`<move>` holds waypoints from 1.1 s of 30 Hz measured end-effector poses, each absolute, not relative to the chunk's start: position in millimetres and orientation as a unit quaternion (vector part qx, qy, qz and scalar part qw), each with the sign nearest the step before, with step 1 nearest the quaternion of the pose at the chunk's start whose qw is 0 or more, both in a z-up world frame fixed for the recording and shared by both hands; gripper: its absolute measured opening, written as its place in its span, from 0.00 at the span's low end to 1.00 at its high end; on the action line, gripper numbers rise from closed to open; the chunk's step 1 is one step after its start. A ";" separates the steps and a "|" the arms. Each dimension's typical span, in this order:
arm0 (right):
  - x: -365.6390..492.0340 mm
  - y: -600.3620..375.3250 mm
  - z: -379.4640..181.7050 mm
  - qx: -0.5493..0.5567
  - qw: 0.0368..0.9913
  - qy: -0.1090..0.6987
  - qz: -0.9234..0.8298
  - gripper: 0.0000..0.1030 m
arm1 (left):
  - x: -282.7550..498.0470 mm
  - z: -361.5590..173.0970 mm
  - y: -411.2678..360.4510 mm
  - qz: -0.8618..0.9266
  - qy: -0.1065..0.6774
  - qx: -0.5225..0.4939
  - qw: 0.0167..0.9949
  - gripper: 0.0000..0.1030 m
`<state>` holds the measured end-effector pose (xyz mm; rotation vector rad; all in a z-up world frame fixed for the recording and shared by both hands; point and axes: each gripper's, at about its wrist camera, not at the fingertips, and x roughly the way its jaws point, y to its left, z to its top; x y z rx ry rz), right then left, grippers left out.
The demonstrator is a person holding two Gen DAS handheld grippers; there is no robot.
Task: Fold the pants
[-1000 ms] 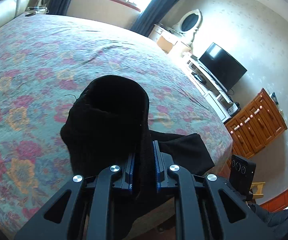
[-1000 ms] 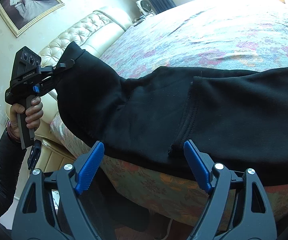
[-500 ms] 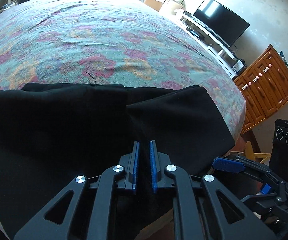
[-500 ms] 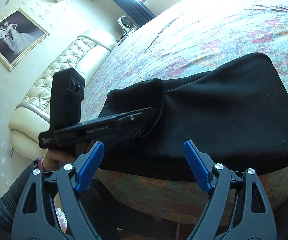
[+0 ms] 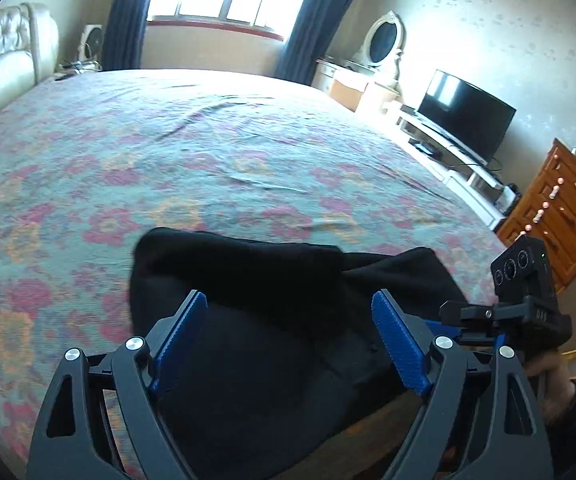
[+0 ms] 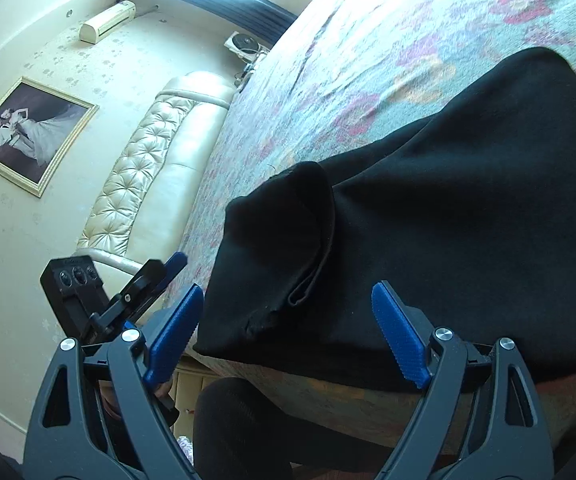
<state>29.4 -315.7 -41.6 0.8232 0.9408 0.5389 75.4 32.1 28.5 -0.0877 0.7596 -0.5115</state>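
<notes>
The black pants (image 5: 271, 320) lie folded in a thick pile at the near edge of the bed, also in the right wrist view (image 6: 428, 232). A folded-over flap with a rounded hem (image 6: 308, 220) sits on top at the pile's left end. My left gripper (image 5: 288, 340) is open and empty, just above the near side of the pile. My right gripper (image 6: 288, 336) is open and empty, at the bed's edge in front of the pants. The right gripper also shows in the left wrist view (image 5: 504, 316), and the left gripper in the right wrist view (image 6: 139, 288).
The floral bedspread (image 5: 207, 152) stretches away behind the pants. A padded headboard (image 6: 155, 168) is at the left. A TV (image 5: 464, 116) and a wooden dresser (image 5: 560, 216) stand to the right of the bed. The person's dark-clad leg (image 6: 239, 432) is below the bed edge.
My left gripper has opened and let go of the pants, then pulled back. The flap it carried across now lies on the pile. The right gripper stayed open.
</notes>
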 end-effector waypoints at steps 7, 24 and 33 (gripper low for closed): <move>78.4 -266.0 -59.7 0.356 0.751 0.486 0.271 0.84 | 77.6 -19.0 96.3 -0.150 0.423 -0.087 0.889 0.83; 65.6 -249.6 9.2 0.249 0.807 0.450 0.289 0.08 | 76.2 -32.5 129.7 -0.149 0.431 -0.223 0.861 0.83; 35.0 -356.1 44.8 0.205 0.854 0.429 0.212 0.07 | 81.0 -20.3 78.0 -0.208 0.440 -0.232 0.842 0.83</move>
